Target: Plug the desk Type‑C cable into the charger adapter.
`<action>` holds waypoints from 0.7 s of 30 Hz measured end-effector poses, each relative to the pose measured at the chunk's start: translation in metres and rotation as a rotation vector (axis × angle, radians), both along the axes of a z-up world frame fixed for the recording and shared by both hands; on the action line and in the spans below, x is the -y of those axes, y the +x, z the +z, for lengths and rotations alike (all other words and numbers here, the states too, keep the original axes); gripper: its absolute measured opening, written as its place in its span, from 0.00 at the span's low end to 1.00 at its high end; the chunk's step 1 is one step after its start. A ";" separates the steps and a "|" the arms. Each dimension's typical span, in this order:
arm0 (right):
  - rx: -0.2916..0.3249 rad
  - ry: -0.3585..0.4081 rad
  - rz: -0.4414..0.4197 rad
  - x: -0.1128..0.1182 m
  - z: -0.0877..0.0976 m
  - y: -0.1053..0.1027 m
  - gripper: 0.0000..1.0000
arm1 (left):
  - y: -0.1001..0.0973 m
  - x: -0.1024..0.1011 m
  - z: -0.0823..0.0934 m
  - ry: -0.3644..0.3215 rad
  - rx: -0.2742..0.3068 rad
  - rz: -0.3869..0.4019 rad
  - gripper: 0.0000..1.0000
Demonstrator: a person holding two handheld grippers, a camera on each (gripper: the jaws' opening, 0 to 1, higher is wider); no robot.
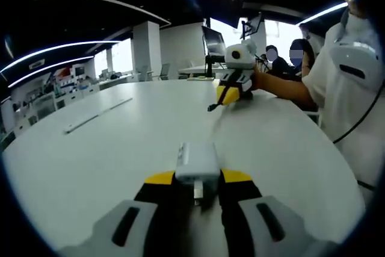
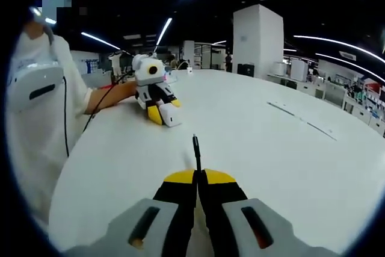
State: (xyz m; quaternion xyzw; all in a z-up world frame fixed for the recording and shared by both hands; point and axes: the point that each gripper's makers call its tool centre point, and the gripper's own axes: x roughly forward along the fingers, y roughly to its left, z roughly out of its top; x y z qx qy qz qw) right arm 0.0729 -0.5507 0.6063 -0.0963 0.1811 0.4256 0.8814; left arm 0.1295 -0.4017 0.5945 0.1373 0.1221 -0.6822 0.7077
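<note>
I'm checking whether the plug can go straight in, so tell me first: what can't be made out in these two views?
- Charger adapter, left gripper view: its port is not visible; the jaws cover its lower end.
- Type-C cable, right gripper view: the plug tip is too small to read, and its length is hidden behind the closed jaws.
- Left gripper, right gripper view: the adapter it holds is small and blurred.

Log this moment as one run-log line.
left gripper: shut on charger adapter | right gripper: shut on Type-C cable | plug: not yet in adapter | both over white table
</note>
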 end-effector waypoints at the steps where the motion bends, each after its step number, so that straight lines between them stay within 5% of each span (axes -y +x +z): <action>1: -0.001 -0.003 0.003 -0.001 0.000 0.000 0.03 | 0.000 0.000 0.000 -0.001 0.000 -0.002 0.26; 21: 0.003 -0.012 0.039 -0.011 -0.001 -0.006 0.03 | -0.008 0.005 0.000 -0.009 0.000 -0.038 0.26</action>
